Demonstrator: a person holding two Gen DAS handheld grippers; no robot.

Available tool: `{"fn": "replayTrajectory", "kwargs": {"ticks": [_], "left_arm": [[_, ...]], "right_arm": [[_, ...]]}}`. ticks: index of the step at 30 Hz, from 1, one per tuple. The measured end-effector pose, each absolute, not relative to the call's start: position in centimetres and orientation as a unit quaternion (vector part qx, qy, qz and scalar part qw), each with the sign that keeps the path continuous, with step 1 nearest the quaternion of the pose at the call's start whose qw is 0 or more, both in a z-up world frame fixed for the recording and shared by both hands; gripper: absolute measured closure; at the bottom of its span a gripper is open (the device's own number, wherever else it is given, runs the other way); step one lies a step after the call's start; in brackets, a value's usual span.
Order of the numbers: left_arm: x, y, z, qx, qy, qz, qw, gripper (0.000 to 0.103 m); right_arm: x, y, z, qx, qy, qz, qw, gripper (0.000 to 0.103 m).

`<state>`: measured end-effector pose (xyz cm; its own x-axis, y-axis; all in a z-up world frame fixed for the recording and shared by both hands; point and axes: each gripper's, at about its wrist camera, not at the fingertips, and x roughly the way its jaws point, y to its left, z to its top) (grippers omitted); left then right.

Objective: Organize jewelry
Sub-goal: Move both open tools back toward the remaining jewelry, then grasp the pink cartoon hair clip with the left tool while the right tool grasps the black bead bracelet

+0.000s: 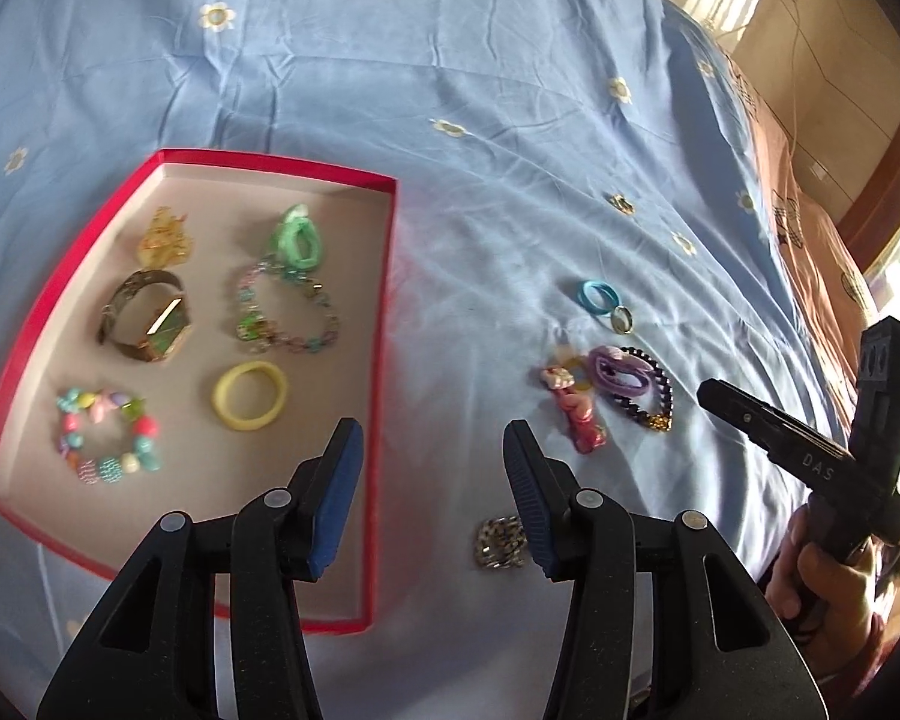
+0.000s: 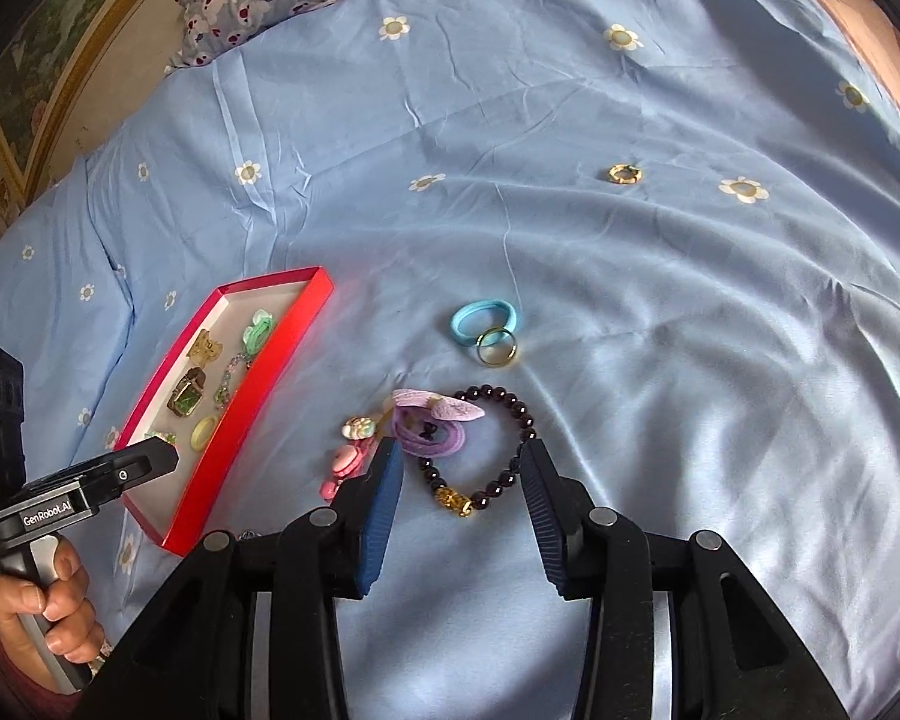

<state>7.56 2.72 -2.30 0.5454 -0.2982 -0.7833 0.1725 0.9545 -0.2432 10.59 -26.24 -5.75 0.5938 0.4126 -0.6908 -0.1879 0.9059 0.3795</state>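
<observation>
Both tools stand apart and empty: the left tool [image 1: 432, 438] hangs at the box [image 1: 384, 276] edge, while the right tool [image 2: 462, 468] hovers over the dark bead bracelet [image 2: 492, 450], whose lower loop is framed by the jaws though untouched. Their opening has all but stopped. The bracelet lies on the bed, well clear of the box, touching a purple band [image 2: 432, 429] that overlaps its box-side arc. The next pick is judged to be this bracelet — it is best pinched at the gold charm [image 2: 453, 501], the end farthest from the band, so that the band is not dragged along. The blue tie [image 2: 477, 318] and ring [image 2: 497, 347], farther from the box, are left untouched.
</observation>
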Motion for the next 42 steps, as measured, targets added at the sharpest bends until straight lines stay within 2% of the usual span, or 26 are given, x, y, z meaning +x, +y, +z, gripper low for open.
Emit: {"fn": "replayTrajectory", "kwargs": {"ticks": [21,24,25,26,27,28,31,42], "left_arm": [[11.6,-6.9,-6.0,-0.011,0.501,-0.193,0.844,0.055],[11.7,-7.3,-7.0,0.003,0.505,-0.19,0.842,0.055],[11.7,-7.4,-7.1,0.008,0.502,-0.191,0.843,0.055],[11.6,-7.5,-7.1,0.013,0.5,-0.191,0.845,0.055],[11.5,-7.5,-7.1,0.017,0.497,-0.19,0.846,0.058],[11.5,-7.5,-7.1,0.021,0.496,-0.188,0.848,0.066],[11.5,-7.0,-6.9,0.017,0.497,-0.194,0.846,0.085],[9.6,-2.9,-3.7,-0.03,0.465,-0.189,0.864,0.085]], "right_arm": [[13.8,-26.1,-9.1,0.079,0.45,0.173,0.872,0.065],[14.0,-25.5,-9.4,0.057,0.447,0.17,0.876,0.07],[14.0,-25.4,-9.4,0.052,0.446,0.168,0.878,0.076],[14.0,-25.4,-9.4,0.048,0.446,0.167,0.878,0.086],[14.0,-25.4,-9.5,0.048,0.446,0.166,0.878,0.09],[14.0,-25.5,-9.5,0.048,0.446,0.166,0.878,0.095],[13.9,-25.5,-9.3,0.054,0.445,0.168,0.878,0.096],[11.8,-24.2,-4.5,0.1,0.404,0.221,0.882,0.096]]}}
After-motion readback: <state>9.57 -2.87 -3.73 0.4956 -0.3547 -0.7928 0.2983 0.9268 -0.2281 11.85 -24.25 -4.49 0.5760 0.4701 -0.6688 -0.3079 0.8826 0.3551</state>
